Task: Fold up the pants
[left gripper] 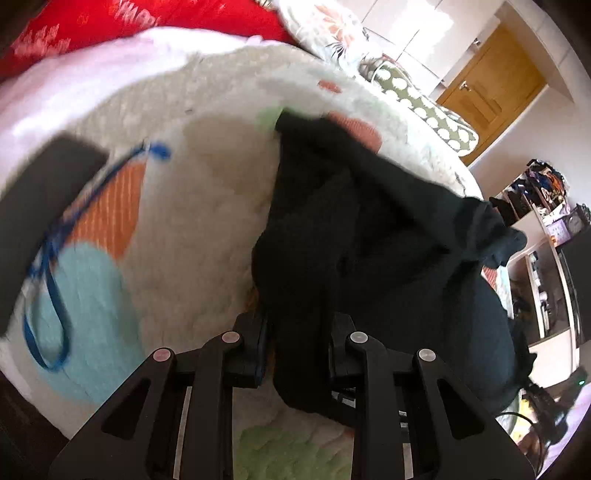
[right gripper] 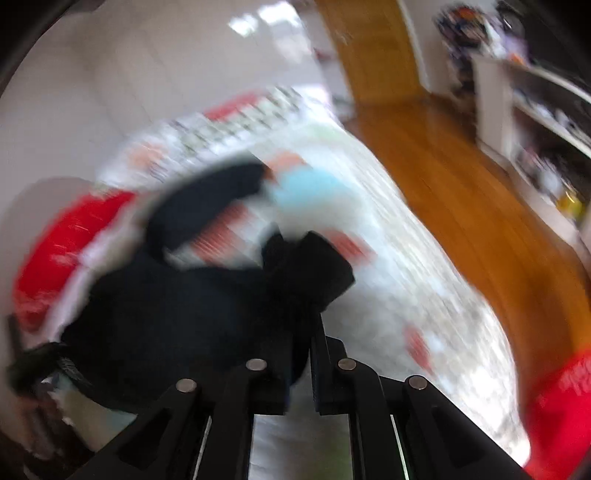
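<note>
Left gripper (left gripper: 299, 350), right gripper (right gripper: 299, 369) clamp black pants (left gripper: 369, 229); red fabric (left gripper: 92, 26) lettering unreadable.

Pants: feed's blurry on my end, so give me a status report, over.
Left tool shut on pants. Right tool shut on pants too. Pants bunched, lifted over blanket. Blue strap lies left, apart.

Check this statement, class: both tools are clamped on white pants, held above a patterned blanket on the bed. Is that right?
Not quite: the pants are black, not white, as the left wrist view shows clearly. The rest holds: the left tool and the right tool each pinch the fabric, above the patterned blanket on the bed.
</note>
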`<state>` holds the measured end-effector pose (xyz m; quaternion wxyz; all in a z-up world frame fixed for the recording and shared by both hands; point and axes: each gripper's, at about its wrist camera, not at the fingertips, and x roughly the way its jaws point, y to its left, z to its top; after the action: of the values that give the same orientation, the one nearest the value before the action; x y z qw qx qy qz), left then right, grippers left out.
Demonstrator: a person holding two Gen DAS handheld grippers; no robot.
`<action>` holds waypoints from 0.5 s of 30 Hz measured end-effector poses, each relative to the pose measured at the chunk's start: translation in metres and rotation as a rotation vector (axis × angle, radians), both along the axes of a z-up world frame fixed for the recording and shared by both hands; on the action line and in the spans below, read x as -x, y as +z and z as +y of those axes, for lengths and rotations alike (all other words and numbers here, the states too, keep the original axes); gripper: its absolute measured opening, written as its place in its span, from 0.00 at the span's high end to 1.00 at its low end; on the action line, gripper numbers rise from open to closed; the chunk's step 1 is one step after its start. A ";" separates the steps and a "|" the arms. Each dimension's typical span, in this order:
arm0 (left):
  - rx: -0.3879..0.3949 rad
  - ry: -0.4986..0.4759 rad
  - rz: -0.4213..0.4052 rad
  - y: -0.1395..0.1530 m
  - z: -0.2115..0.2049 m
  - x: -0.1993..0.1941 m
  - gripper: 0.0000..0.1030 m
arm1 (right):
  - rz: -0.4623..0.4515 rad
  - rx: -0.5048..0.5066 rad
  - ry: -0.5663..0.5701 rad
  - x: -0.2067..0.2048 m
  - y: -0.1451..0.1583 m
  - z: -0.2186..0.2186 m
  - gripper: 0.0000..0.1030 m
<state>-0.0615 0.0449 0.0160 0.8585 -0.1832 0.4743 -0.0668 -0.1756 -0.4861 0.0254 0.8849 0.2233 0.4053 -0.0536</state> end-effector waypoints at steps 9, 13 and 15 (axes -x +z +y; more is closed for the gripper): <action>-0.035 0.017 -0.012 0.006 -0.006 0.006 0.78 | -0.072 -0.066 -0.093 -0.002 0.001 -0.032 0.53; -0.015 0.014 -0.011 0.012 0.000 0.009 0.78 | -0.138 -0.124 -0.023 -0.009 0.005 -0.027 0.76; -0.020 0.022 -0.044 0.022 0.007 0.011 0.78 | -0.202 -0.039 -0.008 0.007 0.025 -0.020 0.76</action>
<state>-0.0730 0.0521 0.0379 0.8713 -0.1781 0.4538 -0.0565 -0.1825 -0.5063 0.0502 0.9165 0.2465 0.3140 -0.0266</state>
